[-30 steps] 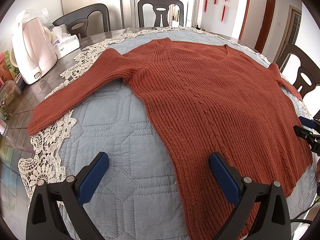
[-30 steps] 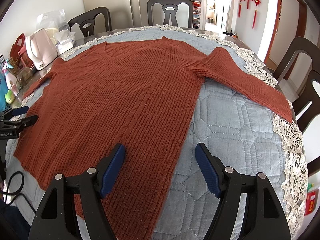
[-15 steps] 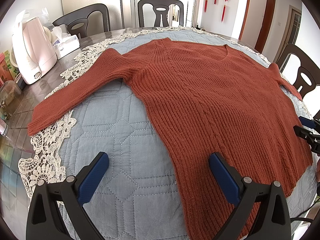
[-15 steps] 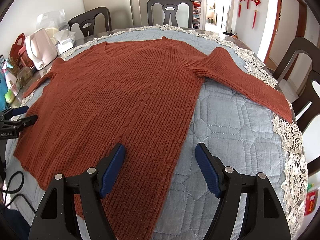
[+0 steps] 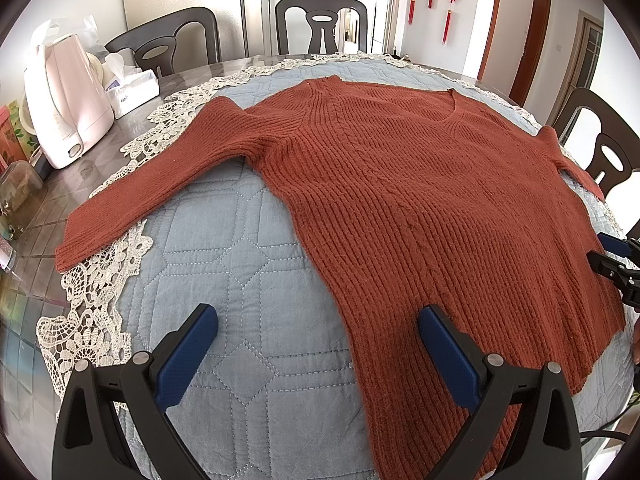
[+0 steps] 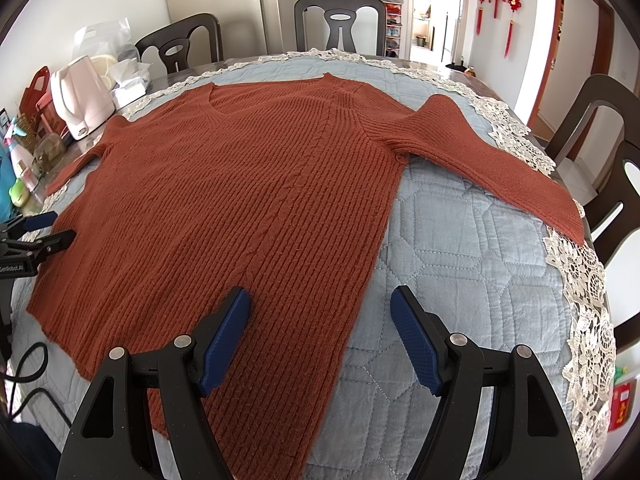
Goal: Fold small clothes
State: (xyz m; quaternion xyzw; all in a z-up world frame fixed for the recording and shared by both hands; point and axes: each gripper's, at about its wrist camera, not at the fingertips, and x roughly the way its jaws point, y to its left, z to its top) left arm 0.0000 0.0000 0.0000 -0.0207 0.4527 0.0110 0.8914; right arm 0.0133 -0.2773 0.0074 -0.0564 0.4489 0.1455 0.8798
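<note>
In the left wrist view nothing has shifted since the earlier frames: the left hand-held gripper hangs in the same spot with its two blue-padded fingers spread wide and nothing between them, low over the near part of the blue quilted cloth. One rust-red knitted sweater lies flat and unfolded on that cloth, collar at the far side, hem near; the right pad is over its near left edge and the left pad is over bare quilt. One sleeve runs out to the left across the lace trim onto the table. On the far left stand one pink kettle and one tissue box; three chairs show, and the right hand-held gripper peeks in at the right edge. The right wrist view matches its earlier frames too: the right hand-held gripper is equally wide apart and empty, straddling the sweater's near right edge, left pad over the knit, right pad over quilt. The other sleeve stretches right to the lace. The left hand-held gripper appears at the left edge.
</note>
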